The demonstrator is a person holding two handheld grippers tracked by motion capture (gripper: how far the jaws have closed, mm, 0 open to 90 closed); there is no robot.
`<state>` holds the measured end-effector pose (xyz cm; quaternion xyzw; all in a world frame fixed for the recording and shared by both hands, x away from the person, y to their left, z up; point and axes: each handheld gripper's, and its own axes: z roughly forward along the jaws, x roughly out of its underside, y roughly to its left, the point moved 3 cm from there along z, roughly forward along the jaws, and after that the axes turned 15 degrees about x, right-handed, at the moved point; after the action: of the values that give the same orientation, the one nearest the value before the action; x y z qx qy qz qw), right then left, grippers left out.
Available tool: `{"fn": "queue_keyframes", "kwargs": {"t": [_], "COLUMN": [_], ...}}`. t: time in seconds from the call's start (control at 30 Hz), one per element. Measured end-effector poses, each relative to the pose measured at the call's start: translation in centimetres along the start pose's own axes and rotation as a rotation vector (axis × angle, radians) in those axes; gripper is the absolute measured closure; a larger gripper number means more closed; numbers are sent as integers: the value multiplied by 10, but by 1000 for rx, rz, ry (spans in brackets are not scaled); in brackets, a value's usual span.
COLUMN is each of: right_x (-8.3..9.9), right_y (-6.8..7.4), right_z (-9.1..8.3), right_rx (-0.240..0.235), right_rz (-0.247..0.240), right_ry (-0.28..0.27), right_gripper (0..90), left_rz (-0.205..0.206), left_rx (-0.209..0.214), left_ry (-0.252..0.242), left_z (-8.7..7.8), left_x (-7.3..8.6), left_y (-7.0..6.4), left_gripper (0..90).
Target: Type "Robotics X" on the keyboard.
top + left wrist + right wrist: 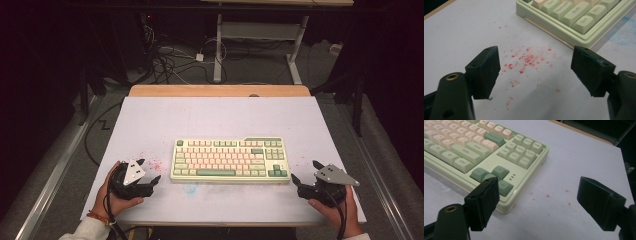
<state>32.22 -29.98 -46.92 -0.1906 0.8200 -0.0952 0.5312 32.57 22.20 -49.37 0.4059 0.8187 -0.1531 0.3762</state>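
White table is filling mid frame in the high view, w/ keyboard lying at center; left gripper is resting lower left, right gripper lower right, both just beside the keyboard ends, jaws spread, holding nothing. Left gripper view: jaws gaping over red specks, keyboard upper right. Right gripper view: jaws gaping, keyboard corner upper left, behind the left-hand jaw.
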Motion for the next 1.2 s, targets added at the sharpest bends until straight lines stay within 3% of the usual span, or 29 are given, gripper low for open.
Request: {"fn": "queue_keyframes", "kwargs": {"t": [0.3,0.47,0.6,0.7,0.77,0.87,0.93,1.2], "right_x": [-3,-5,-8,-12,-17,-25,-31,-57], "right_y": [0,0,0,-2,-1,1,4,25], "right_z": [-1,-3,-6,-5,-4,-4,-3,8], "right_rx": [5,-8,-41,-68,-92,-137,-161,-231], "right_rz": [-14,-11,-12,5,-10,-10,-24,-83], "right_ry": [-15,-30,-41,-29,-2,-11,-18,-25], "right_gripper": [191,257,407,572,677,830,886,900], "left_rz": [-7,-2,8,2,-1,4,2,4], "left_rx": [-1,-3,-4,-5,-7,-9,-4,-5], "left_ry": [4,7,11,13,15,30,27,40], "left_z": [1,0,-1,0,1,3,3,3], "left_x": [1,3,2,2,2,2,2,2], "left_y": [1,1,-1,1,2,2,1,1], "left_gripper": [224,224,224,224,224,224,224,224]}}
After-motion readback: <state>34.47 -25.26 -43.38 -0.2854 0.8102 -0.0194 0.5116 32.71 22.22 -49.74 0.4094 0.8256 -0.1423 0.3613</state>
